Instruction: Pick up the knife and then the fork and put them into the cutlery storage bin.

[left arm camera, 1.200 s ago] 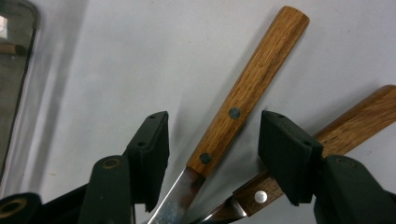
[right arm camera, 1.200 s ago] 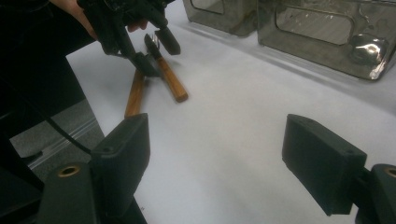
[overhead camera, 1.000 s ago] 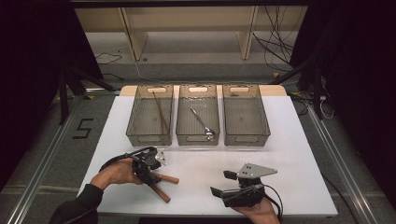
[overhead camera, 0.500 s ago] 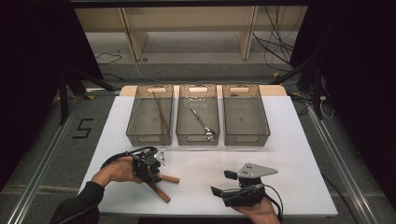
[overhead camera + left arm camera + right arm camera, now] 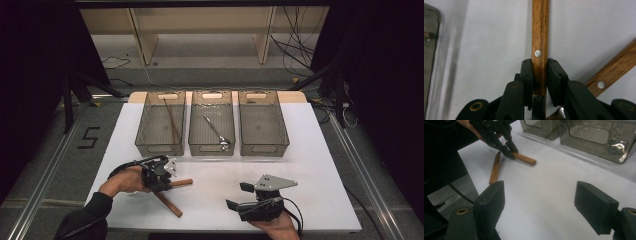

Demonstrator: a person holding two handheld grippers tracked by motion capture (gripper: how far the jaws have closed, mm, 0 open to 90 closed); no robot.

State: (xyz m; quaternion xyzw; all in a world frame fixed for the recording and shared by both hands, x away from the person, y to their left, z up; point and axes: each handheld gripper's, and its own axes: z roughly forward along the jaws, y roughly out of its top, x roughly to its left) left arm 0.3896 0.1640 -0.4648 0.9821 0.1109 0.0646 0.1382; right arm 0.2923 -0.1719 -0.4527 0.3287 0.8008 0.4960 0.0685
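Sorting cutlery into bins, partway through. Left hand-held gripper [image 5: 539, 75] has just been closing, jaws now around a wood-handled utensil [image 5: 540, 37] lying on the tabletop [image 5: 310, 165] in front of the left bin [image 5: 161, 125]; pads look to be touching the handle, not lifted yet. A second wood-handled utensil [image 5: 169, 205] lies crossed under it. Left bin already holds chopsticks [image 5: 171, 120], middle bin [image 5: 212, 125] a metal spoon [image 5: 217, 132]. Right hand-held gripper [image 5: 540, 200] spread wide, idle, holding nothing. Left to do: lift and bin both utensils.

Bare table [image 5: 210, 200] between claws; three bins [image 5: 212, 123] wall the far side.
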